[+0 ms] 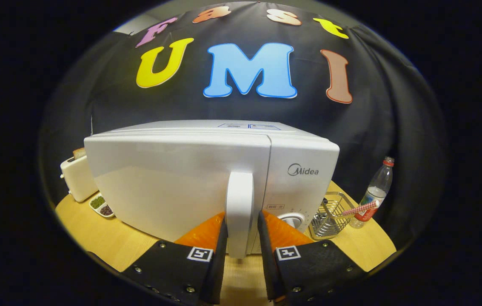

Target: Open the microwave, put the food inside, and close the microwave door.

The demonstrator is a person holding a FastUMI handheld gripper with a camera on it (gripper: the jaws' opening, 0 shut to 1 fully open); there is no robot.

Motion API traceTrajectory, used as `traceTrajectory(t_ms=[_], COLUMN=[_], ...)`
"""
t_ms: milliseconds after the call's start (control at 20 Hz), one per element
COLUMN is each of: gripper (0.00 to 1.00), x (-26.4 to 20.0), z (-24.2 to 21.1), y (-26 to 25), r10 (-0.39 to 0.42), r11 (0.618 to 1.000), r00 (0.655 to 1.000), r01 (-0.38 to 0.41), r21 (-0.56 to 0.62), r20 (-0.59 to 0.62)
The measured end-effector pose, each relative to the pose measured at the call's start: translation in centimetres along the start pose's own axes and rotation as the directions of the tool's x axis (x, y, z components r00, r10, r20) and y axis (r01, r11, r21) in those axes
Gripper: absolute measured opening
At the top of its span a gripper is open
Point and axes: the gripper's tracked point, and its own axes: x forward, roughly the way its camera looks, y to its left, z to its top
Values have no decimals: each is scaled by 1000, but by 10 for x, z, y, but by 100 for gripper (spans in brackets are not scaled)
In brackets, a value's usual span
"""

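A: Three steps make up the task: open, load, close. Which one is in hand?

B: Judging by the layout, the first or the last. The gripper [241,242] straddles the handle [239,212] of the microwave [206,178]; one finger stands on each side of it.

A: Gripper state?

B: Fingers are narrowed around the handle and appear to touch both its sides, so I read it as clamped on the handle.

A: Door position?

B: The door [172,182] looks flush or nearly flush with the body. Its seam beside the control panel [302,182] shows no clear gap.

A: Location of the food?

B: Cannot tell. The cavity is hidden. A dish [101,206] lies on the table [96,238] left of the microwave, beside a toaster [77,176]. A rack [330,216] and a bottle [375,191] stand to the right.

A: Remaining work?

B: Undetermined; either everything or only the final push.
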Motion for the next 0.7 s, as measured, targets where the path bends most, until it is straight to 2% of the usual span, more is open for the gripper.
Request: traceTrajectory(t_ms=[50, 100, 250, 350, 650, 700], gripper=[39, 18, 12, 12, 12, 9], x=[14, -2, -1, -2, -6, -5], z=[-5, 0, 0, 1, -1, 0], y=[2, 1, 3, 3, 3, 3], r10=[-29, -50, -52, -30, -42, -48], r11=[999, 999, 998, 999, 999, 999], r00=[1000, 999, 998, 999, 998, 998], r01=[29, 50, 53, 31, 42, 48], r21=[15, 7, 29, 25, 9, -1], r20=[-8, -13, -25, -32, -46, -41])
